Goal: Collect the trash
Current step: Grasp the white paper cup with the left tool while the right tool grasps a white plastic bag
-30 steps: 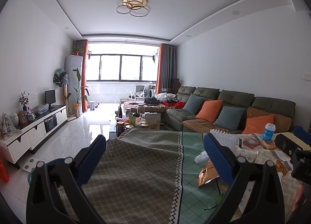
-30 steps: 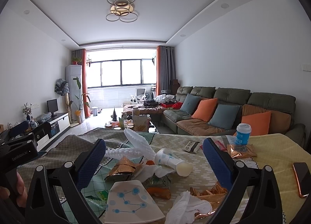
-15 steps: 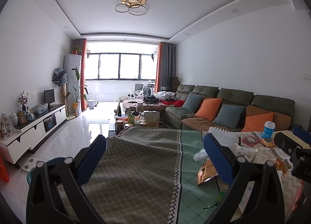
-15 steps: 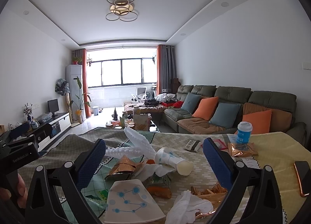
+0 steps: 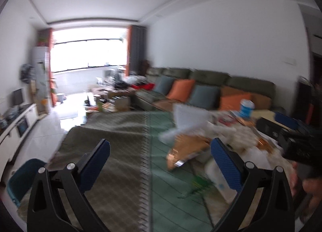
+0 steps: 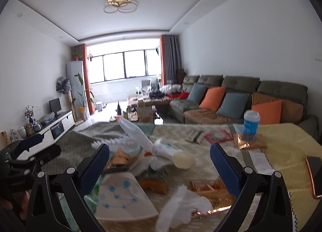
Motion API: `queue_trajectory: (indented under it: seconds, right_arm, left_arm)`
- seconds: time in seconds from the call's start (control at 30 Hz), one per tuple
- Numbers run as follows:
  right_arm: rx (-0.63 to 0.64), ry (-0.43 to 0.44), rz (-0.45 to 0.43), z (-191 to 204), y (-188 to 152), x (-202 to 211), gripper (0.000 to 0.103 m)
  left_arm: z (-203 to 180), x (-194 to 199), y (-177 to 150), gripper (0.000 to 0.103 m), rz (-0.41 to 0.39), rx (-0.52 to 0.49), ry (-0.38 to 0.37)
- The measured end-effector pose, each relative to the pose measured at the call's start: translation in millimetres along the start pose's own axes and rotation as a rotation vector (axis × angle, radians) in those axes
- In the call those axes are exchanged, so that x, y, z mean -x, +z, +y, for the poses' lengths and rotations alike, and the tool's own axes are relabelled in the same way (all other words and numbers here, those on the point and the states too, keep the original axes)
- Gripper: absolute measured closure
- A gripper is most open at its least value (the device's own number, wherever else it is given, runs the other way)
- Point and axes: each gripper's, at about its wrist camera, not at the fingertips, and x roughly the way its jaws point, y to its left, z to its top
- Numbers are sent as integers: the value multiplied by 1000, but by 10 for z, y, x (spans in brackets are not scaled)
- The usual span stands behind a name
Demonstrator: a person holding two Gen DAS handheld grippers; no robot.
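Collecting barely begun: left gripper (image 5: pixel 159 151) and right gripper (image 6: pixel 159 154) both hover spread and empty above the table, where crumpled white tissues (image 6: pixel 182 203), copper foil wrappers (image 6: pixel 213 191) and a tipped white paper cup (image 6: pixel 173 152) lie unpicked.

Glossy foil wrapper (image 6: pixel 249 144) — woven tablecloth (image 6: pixel 281 137)

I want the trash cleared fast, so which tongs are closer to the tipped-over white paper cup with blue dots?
Right. The right tongs frame the tipped-over white paper cup; the left tongs hang off to its left.
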Motion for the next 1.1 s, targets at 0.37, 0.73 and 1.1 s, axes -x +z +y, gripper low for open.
queue_trajectory:
  seconds: [0.37, 0.73, 1.1]
  right_arm:
    - [-34, 68, 204, -251, -294, -16, 17]
    - [-103, 211, 315, -324, -432, -162, 78]
    - [-140, 268, 331, -328, -418, -207, 95]
  left_arm:
    - [-375, -240, -246, 24, 183, -80, -301]
    - [-438, -479, -380, 37, 314, -57, -421]
    - [-276, -650, -381, 70, 389, 74, -498]
